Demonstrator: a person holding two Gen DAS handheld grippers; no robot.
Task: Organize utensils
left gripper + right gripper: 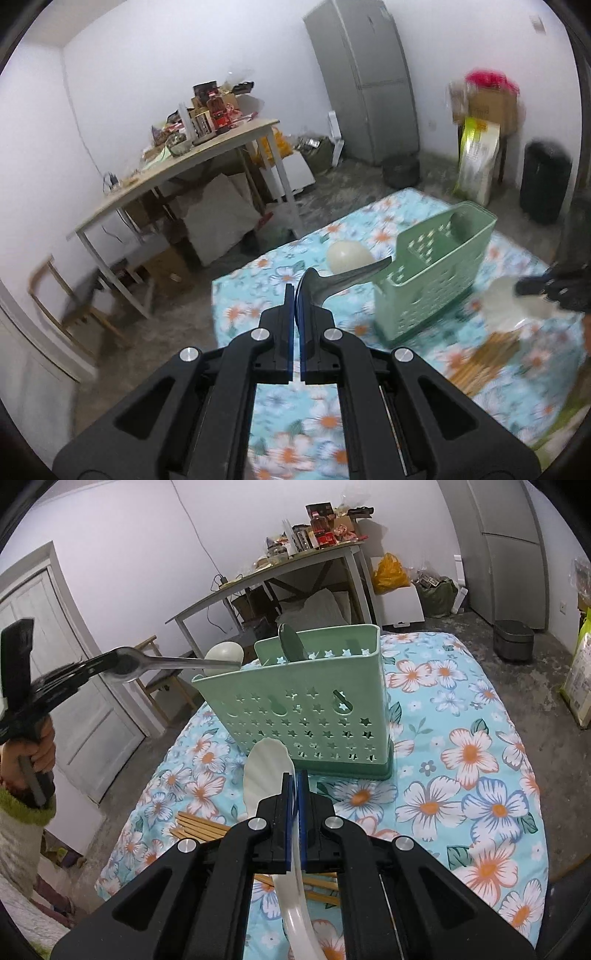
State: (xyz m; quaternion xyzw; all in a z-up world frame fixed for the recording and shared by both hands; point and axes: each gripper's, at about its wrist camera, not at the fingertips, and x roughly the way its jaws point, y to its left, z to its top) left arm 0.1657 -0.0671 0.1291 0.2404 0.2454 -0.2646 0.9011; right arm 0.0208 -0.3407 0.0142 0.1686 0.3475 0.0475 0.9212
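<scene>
My left gripper point(297, 291) is shut on a metal spoon point(347, 278), held in the air with its handle pointing toward the green utensil holder point(436, 269). The same spoon point(162, 662) shows in the right wrist view, left of the holder point(306, 709). My right gripper point(295, 779) is shut on a white ceramic spoon point(266, 771), its bowl just in front of the holder. A dark utensil point(290, 642) stands inside the holder. A cream spoon bowl point(223, 653) shows behind it. Wooden chopsticks point(199, 827) lie on the floral cloth.
The floral cloth point(461, 775) covers the low surface under the holder. A cluttered table point(177, 166) stands by the wall, a grey fridge point(369, 77) and a dark bin point(545, 181) behind. A white door point(66, 686) is at left.
</scene>
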